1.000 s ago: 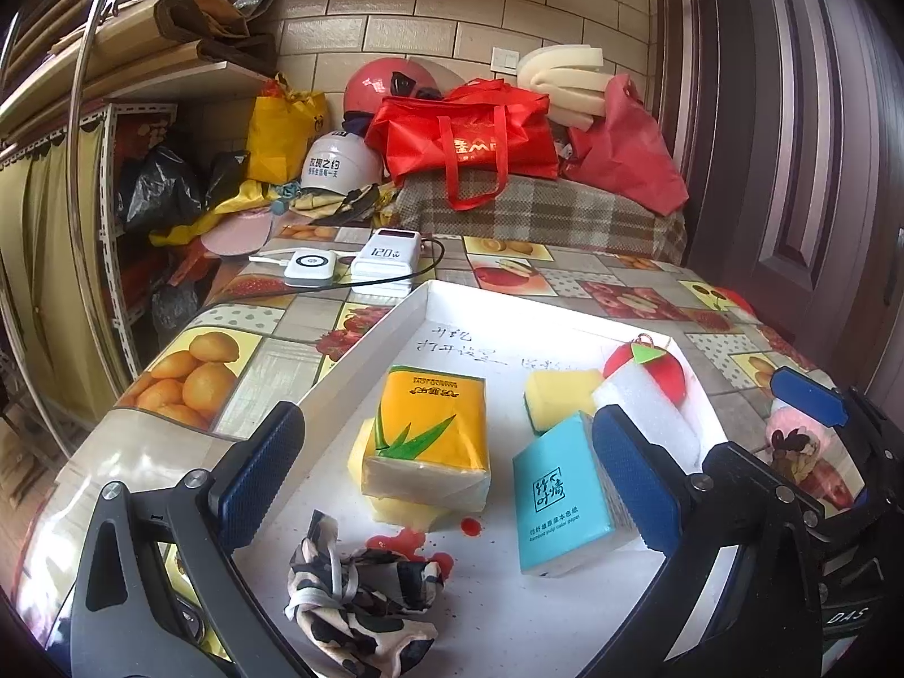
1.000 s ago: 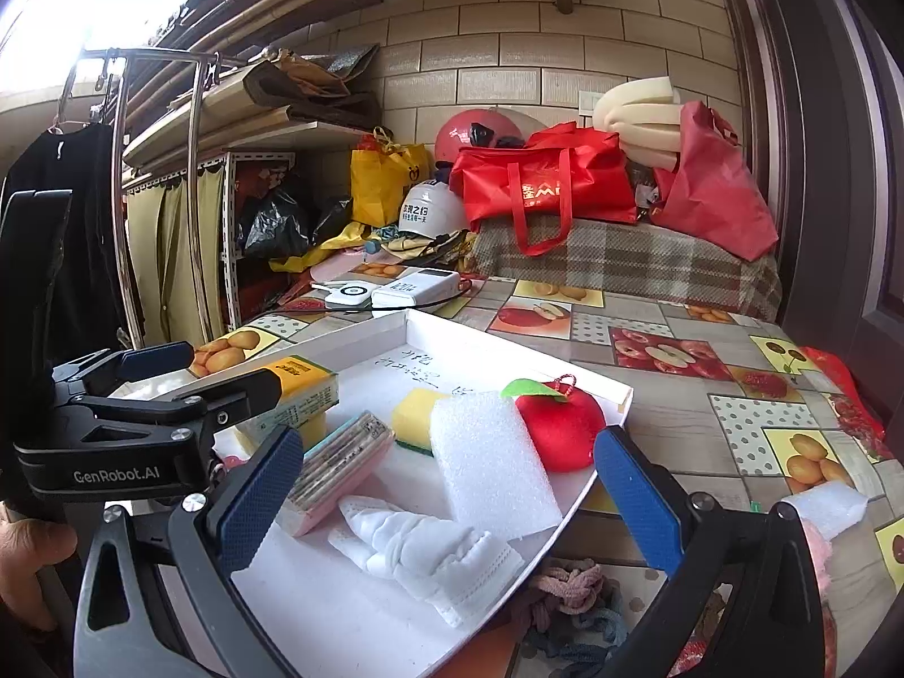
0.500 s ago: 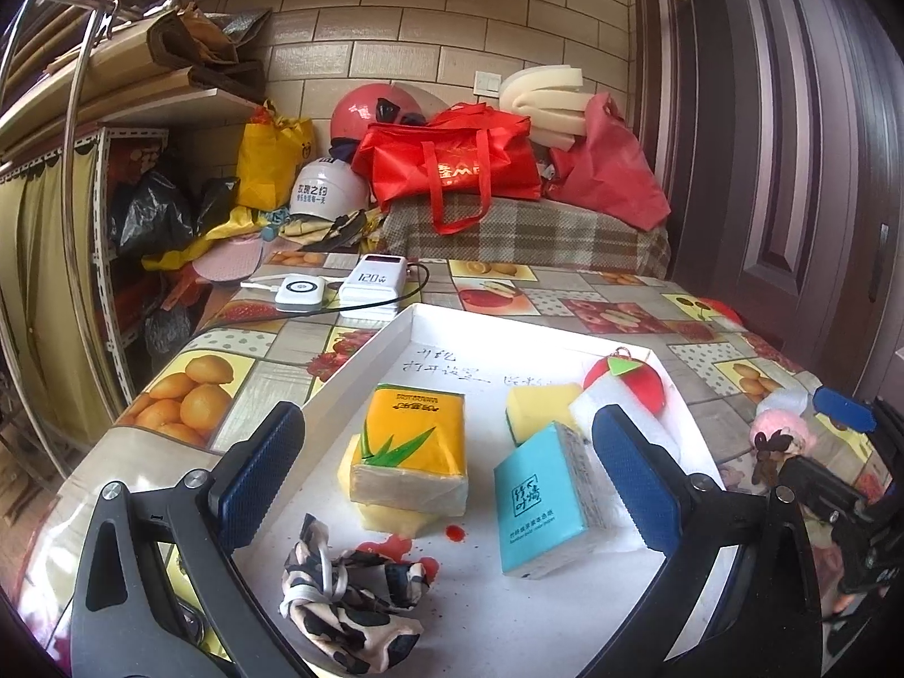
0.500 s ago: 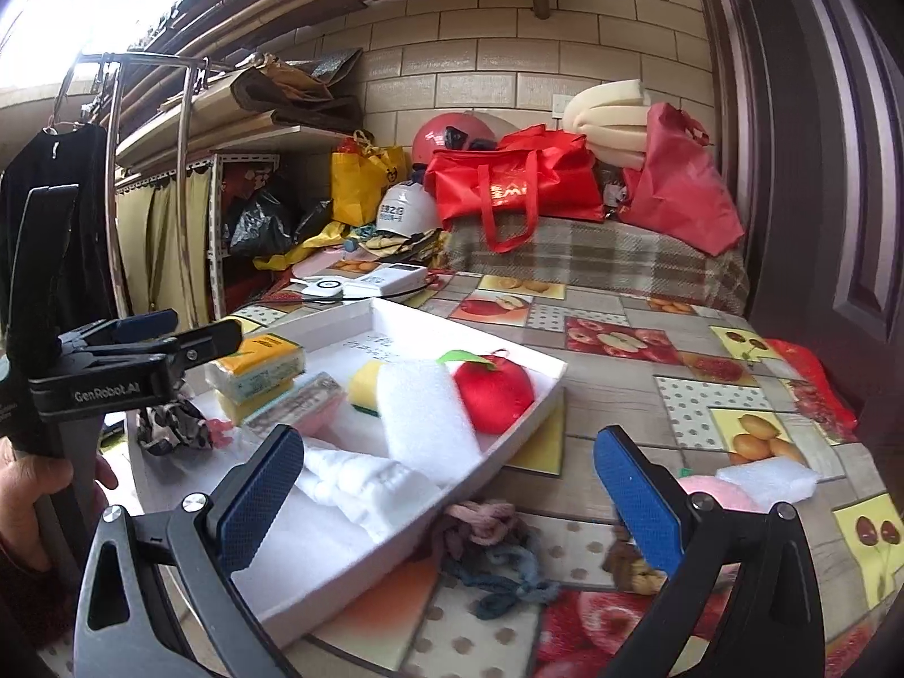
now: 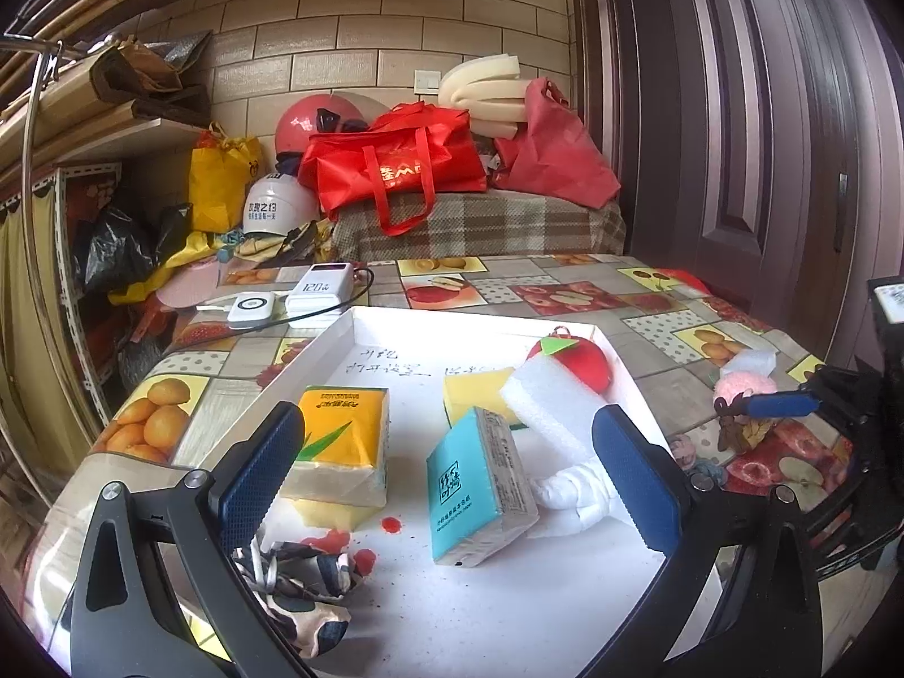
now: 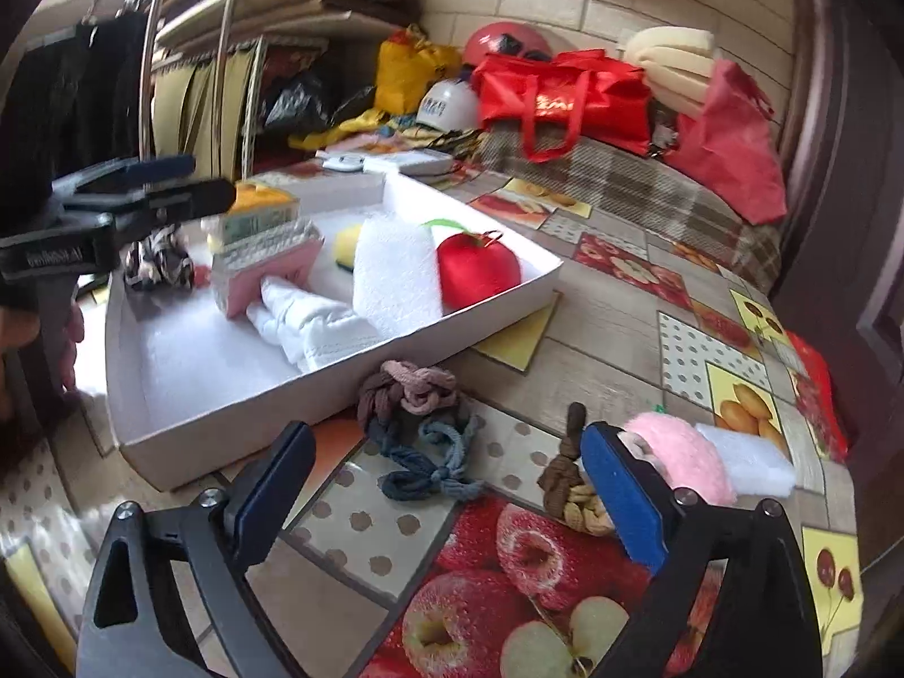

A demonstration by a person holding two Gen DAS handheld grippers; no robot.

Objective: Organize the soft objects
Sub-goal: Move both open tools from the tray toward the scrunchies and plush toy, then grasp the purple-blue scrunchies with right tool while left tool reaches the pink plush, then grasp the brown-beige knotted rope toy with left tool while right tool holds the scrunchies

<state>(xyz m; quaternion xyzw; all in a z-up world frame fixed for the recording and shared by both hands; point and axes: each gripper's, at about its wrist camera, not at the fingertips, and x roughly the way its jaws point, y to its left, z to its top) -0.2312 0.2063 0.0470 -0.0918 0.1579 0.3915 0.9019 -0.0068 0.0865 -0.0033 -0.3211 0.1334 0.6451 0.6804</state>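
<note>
**Loose soft items beside the tray: pickup pending**

Landmark: white tray on the surface. Just outside its near wall lie knotted hair ties; farther out, brown ties, a pink puff and a white sponge.

Right tool: wide, its jaws just been closing, empty, hanging above the ties. Advice: centre on the bundle, lower until the pads straddle it, close gently.

Left tool: wide, empty, over the tray's tissue packs.
</note>
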